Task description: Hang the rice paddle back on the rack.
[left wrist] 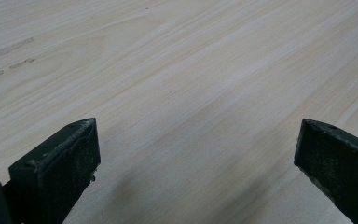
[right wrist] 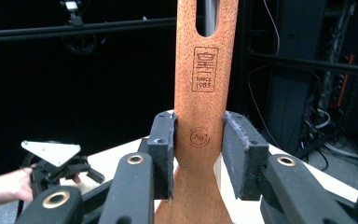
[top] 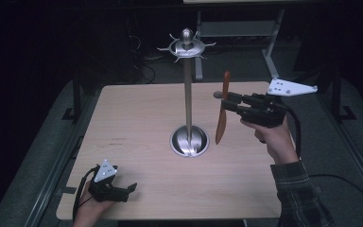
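The right gripper [top: 229, 102] clamps a wooden spatula [top: 222, 109] by its handle, holding it upright in the air beside the metal stand [top: 188, 94]. The left gripper [top: 125, 191] rests spread wide on the table [top: 137, 123], holding nothing.

High view was dim overall; surroundings went near black beyond the table [top: 137, 118], w/ light falling from above onto its pale top. Glare showed on the metal stand [top: 188, 94], esp. its base and top knob. Soft shadow lay beside the base. Picture was low-res, slightly soft.

Left gripper view was brightest: evenly lit wood grain, faint soft shadows near the bottom edge betw. the jaws, far grain a bit blurred.

Right gripper view had black bkgd; the wooden spatula [right wrist: 205, 93] was well lit and sharp, stamp legible; nearest gripper parts were soft.
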`<control>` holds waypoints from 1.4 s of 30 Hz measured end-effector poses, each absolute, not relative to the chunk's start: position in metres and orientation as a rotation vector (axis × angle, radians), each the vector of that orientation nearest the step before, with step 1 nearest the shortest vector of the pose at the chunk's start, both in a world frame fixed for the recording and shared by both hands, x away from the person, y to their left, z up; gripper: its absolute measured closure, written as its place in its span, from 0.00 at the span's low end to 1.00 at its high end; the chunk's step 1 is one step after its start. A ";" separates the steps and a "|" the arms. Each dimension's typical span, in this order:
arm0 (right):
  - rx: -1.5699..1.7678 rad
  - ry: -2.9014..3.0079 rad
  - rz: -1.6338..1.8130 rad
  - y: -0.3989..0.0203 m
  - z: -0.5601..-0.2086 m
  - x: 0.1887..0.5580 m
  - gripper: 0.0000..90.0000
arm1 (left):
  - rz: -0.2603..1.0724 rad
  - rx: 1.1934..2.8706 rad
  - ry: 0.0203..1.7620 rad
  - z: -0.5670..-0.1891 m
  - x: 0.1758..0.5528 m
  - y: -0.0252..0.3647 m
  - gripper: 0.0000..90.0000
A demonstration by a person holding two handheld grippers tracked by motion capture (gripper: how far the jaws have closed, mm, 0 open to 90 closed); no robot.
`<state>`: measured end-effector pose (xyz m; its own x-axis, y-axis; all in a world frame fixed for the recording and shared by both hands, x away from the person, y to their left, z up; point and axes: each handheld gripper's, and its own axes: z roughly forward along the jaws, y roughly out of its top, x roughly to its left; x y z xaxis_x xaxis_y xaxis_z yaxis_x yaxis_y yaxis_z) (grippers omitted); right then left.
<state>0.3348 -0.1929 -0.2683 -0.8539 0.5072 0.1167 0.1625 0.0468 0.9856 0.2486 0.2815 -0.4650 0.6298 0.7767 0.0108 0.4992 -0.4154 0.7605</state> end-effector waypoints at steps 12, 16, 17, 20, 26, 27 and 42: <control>0.589 2.054 1.893 -0.168 -0.235 0.345 0.72 | 0.475 2.100 0.988 -0.465 0.248 0.281 0.00; 0.582 2.054 1.890 -0.163 -0.230 0.349 0.72 | 0.477 2.101 0.985 -0.464 0.248 0.281 0.00; 0.585 2.056 1.889 -0.162 -0.229 0.351 0.72 | 0.477 2.101 0.986 -0.464 0.248 0.281 0.00; 0.585 2.064 1.889 -0.159 -0.227 0.354 0.72 | 0.476 2.102 0.985 -0.464 0.248 0.281 0.00; 0.588 2.070 1.879 -0.152 -0.226 0.360 0.72 | 0.477 2.102 0.985 -0.464 0.248 0.282 0.00; 0.592 2.073 1.880 -0.151 -0.226 0.361 0.72 | 0.478 2.097 0.984 -0.464 0.248 0.281 0.00; 0.612 2.084 1.850 -0.145 -0.231 0.367 0.63 | 0.480 2.109 0.978 -0.464 0.248 0.282 0.00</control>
<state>0.3666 -0.1454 -0.2310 -0.8684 0.4916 0.0648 0.1226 0.0862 0.9887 0.2476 0.2818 -0.4638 0.6377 0.7699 0.0224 0.4891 -0.4272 0.7604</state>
